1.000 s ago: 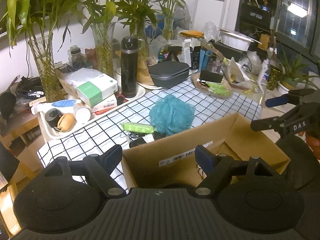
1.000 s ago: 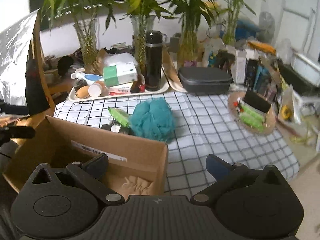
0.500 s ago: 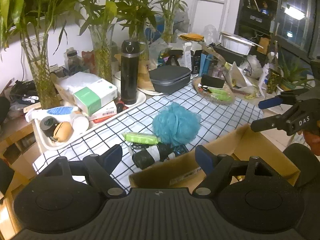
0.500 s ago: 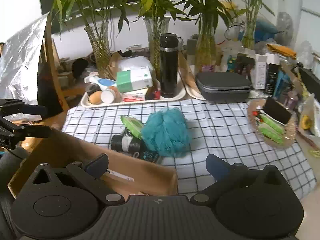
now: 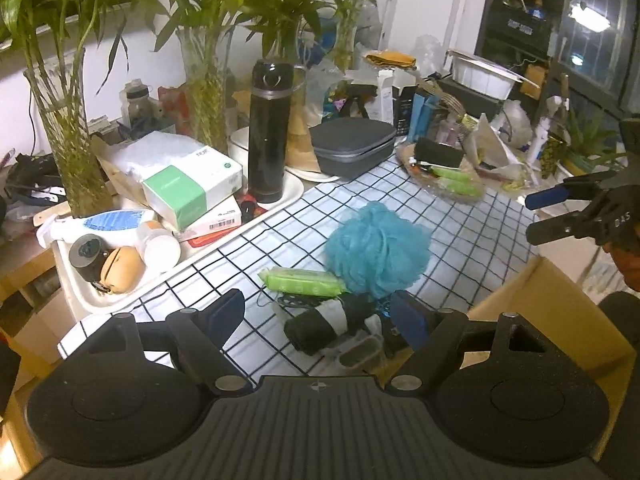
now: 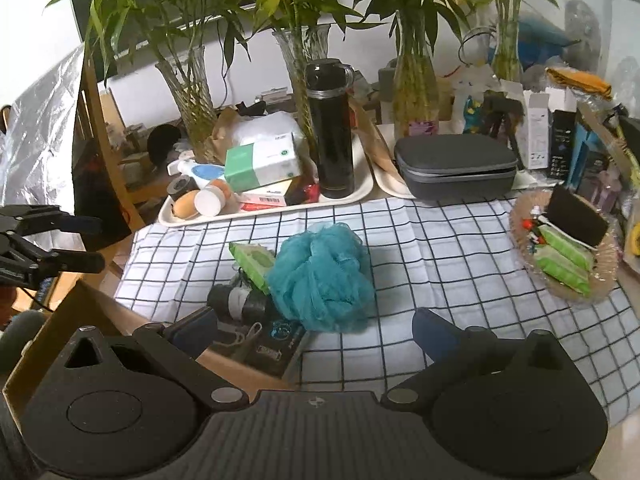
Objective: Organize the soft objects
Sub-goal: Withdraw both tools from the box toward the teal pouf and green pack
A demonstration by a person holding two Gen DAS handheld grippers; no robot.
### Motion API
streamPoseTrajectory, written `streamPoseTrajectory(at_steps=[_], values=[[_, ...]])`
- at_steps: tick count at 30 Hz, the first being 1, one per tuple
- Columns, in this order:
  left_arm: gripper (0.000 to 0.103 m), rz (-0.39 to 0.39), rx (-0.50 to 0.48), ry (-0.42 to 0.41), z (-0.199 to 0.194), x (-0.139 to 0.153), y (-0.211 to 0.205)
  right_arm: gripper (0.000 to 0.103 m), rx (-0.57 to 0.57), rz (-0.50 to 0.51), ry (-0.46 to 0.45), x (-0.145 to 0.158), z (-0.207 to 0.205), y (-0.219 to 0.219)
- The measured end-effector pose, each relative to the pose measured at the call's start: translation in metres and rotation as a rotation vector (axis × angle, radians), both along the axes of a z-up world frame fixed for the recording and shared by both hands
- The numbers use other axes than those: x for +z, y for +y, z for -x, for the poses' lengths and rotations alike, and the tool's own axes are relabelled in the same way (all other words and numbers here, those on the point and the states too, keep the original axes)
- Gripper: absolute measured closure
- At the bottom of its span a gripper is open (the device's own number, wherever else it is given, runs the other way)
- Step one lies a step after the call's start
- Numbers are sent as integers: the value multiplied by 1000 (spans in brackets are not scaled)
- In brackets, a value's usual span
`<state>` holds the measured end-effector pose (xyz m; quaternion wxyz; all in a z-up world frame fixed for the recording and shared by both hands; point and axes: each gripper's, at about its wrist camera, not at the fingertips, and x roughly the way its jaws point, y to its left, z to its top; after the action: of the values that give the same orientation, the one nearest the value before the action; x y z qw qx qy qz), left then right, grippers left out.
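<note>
Both grippers hang with jaws wide apart and empty over a checked cloth on the cluttered counter (image 5: 472,216). The left gripper (image 5: 316,316) frames a teal bath pouf (image 5: 376,248) at mid-frame, a green wipes pack (image 5: 300,282) touching its left side. Only the right gripper's (image 6: 316,330) view shows the dark packet (image 6: 272,340) below the pouf; the cardboard box (image 6: 56,328) sits lower left.

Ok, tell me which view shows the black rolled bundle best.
The left wrist view: the black rolled bundle lies nearly whole between the fingers, its white band facing the camera. In the right wrist view, the bundle is partly behind the teal bath pouf.
</note>
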<state>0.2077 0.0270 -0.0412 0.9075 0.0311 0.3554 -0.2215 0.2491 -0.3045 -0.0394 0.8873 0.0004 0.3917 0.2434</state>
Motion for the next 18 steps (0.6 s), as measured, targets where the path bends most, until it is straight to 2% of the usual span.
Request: streamPoseTrajectory(at_steps=[8,12,18], values=[[23,41,-16,20,-35,-19,10,0,18,-54,21,-17,-33,-7],[23,41,-10,26,-51,-31,10,0,21,-57,42,-35,-56,-5],[23,92,-5,47,-79,-46,12,0,4,-90,77,-62,-82,-1]])
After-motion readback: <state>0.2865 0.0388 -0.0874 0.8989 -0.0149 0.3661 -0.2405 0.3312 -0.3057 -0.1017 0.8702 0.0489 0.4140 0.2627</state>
